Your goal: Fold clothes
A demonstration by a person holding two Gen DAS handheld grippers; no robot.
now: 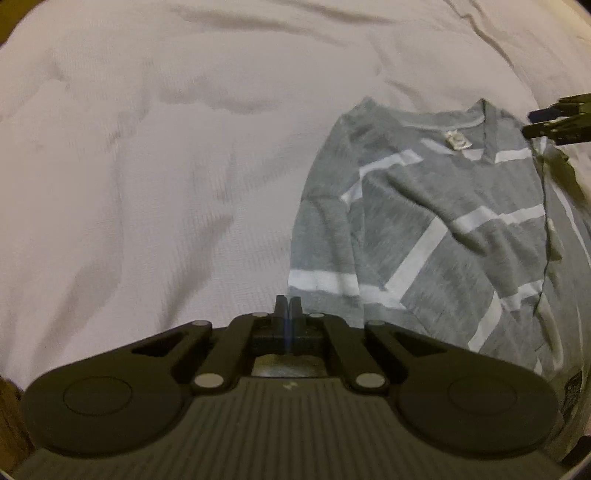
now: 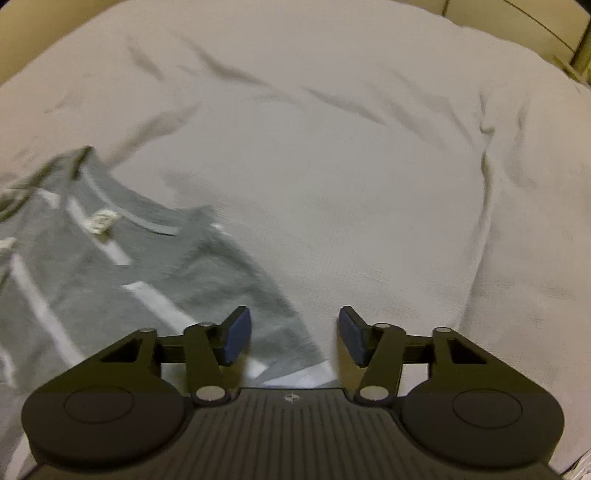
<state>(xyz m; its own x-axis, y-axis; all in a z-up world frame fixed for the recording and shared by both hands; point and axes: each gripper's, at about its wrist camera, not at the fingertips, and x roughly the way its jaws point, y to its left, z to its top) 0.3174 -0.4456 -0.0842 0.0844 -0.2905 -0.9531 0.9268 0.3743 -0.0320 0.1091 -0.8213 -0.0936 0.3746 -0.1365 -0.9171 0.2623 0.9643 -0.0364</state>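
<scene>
A grey shirt with white stripes lies partly folded on a white sheet, collar and neck label at the far end. My left gripper is shut and empty, just left of the shirt's near left edge. My right gripper is open and empty, hovering over the shirt's right edge; it also shows in the left wrist view above the shirt's right shoulder.
The white bed sheet is wrinkled and spreads wide around the shirt. A beige wall or furniture lies past the bed's far edge.
</scene>
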